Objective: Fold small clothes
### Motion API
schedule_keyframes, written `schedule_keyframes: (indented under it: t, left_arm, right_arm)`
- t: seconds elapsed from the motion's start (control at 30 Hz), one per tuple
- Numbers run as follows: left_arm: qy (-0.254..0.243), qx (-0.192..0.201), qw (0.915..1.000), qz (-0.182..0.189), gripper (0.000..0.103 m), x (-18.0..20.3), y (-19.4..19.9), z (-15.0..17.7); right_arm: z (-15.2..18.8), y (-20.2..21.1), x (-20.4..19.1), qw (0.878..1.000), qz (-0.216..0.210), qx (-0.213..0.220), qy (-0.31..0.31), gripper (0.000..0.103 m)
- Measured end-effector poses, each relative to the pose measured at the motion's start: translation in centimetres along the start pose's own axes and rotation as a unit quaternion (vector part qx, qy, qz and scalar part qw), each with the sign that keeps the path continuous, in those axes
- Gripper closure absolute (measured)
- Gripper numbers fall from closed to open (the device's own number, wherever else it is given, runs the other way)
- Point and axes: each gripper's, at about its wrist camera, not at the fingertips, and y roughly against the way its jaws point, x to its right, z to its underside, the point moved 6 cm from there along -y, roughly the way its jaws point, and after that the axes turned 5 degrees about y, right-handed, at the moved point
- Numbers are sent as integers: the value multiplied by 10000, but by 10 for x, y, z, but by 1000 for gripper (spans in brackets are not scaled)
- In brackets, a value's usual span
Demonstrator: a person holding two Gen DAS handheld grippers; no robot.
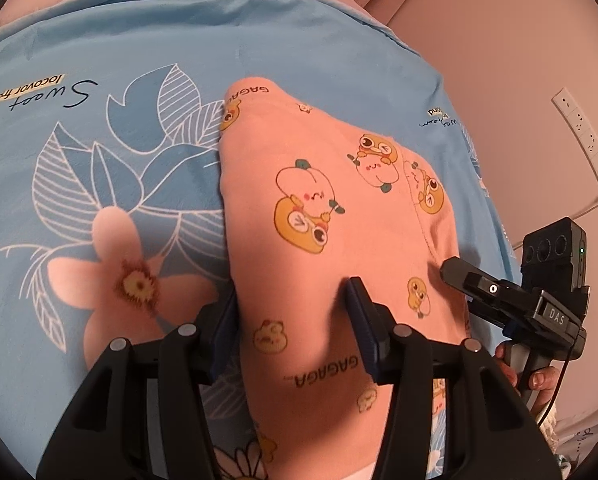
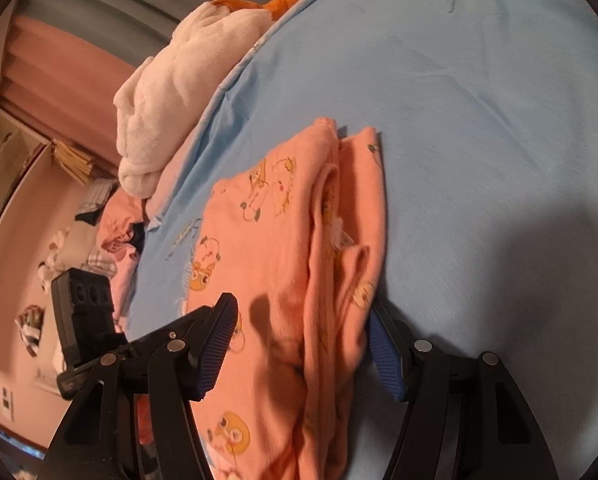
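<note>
A small pink garment [image 1: 319, 220] printed with yellow cartoon ducks lies folded lengthwise on a light blue bed sheet [image 1: 99, 80]. My left gripper [image 1: 295, 304] is open, its jaws straddling the garment's near left edge. My right gripper [image 1: 451, 272] shows at the garment's right edge in the left wrist view. In the right wrist view the right gripper [image 2: 303, 336] is open, its jaws on either side of the folded garment [image 2: 283, 240], whose layered edges [image 2: 339, 216] show on the right.
The sheet [image 2: 479, 100] carries a printed flower [image 1: 135, 280] and leaf pattern. A white fluffy towel [image 2: 171, 92] lies at the bed's far edge. A pile of mixed clothes [image 2: 107, 232] lies beyond the bed. A wall power strip [image 1: 587, 144] is at right.
</note>
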Motion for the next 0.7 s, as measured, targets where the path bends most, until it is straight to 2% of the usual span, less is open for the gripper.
schedule_keyframes:
  t: [0.33, 0.47, 0.7]
  left_arm:
    - [-169, -58, 9997, -195, 52, 7, -7, -5]
    - [-309, 53, 9988, -383, 52, 10, -9, -3]
    - [-387, 161, 9973, -596, 52, 11, -10, -3]
  right_arm:
    - [-3, -13, -7, 9992, -4, 170, 354, 43]
    - [-2, -10, -1, 9989, -84, 314, 347, 53]
    - [-1, -9, -1, 9985, -107, 364, 398, 59]
